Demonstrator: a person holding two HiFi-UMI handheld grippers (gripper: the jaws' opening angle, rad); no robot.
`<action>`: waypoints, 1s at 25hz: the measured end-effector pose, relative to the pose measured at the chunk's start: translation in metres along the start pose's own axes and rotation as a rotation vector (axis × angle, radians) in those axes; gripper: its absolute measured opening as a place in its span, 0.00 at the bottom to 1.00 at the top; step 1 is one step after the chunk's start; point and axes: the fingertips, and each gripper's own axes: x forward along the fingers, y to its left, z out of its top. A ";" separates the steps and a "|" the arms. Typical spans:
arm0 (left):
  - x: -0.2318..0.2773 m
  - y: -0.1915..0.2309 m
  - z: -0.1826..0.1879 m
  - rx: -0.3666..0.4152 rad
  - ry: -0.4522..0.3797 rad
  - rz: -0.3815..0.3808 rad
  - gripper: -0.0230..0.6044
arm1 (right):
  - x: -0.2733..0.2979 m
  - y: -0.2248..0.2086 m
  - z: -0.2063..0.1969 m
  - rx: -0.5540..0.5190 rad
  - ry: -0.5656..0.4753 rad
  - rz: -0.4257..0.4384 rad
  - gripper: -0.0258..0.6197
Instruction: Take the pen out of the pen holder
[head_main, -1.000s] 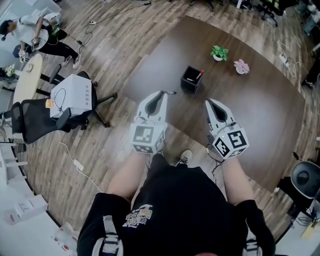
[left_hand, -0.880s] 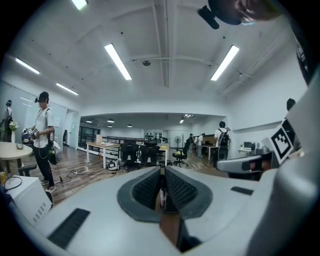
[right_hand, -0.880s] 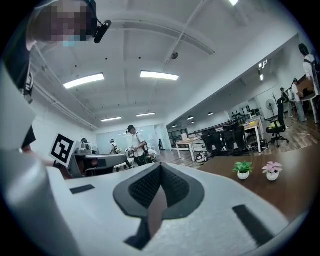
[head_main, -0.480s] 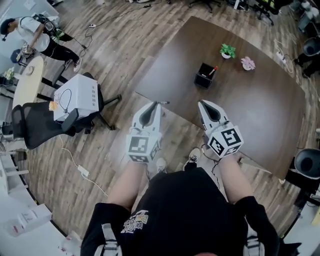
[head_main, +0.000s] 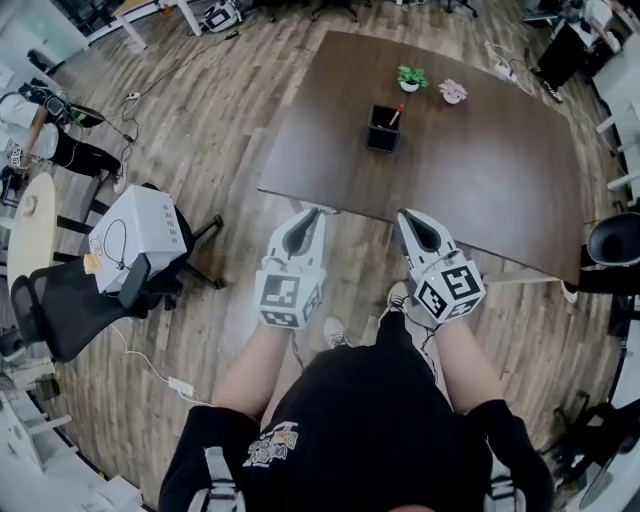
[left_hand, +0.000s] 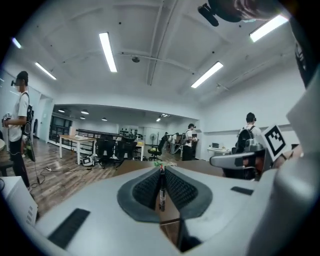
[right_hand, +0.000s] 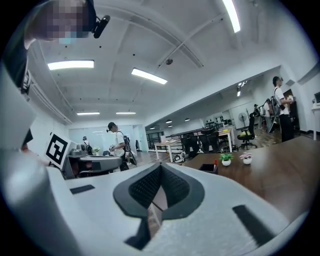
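Just behind pen holder (head_main: 382, 130), green plant (head_main: 411, 77)

We wear a black short-sleeved top (head_main: 370, 420) with a small pale print (head_main: 272, 440), grey shoulder straps (head_main: 215, 470) and white shoes (head_main: 334, 331). Our left tool (head_main: 317, 211) and right tool (head_main: 404, 214) are pale grey wedges with dark ribbed pads (left_hand: 147, 189), each backed by a black-and-white marker cube (head_main: 290, 295).

Green plant (head_main: 410, 77) and pink plant (head_main: 452, 91) (side by side) on brown table (head_main: 480, 170); white box (head_main: 135, 237) beside black chair (head_main: 60, 300).
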 end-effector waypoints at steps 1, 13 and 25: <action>0.000 -0.007 -0.001 0.001 0.000 -0.030 0.08 | -0.011 -0.001 -0.001 -0.001 -0.004 -0.033 0.05; -0.008 -0.116 0.008 0.009 -0.020 -0.192 0.08 | -0.131 -0.033 0.014 -0.022 -0.044 -0.214 0.05; -0.027 -0.194 0.010 0.017 -0.024 -0.088 0.08 | -0.196 -0.055 0.018 -0.022 -0.049 -0.098 0.05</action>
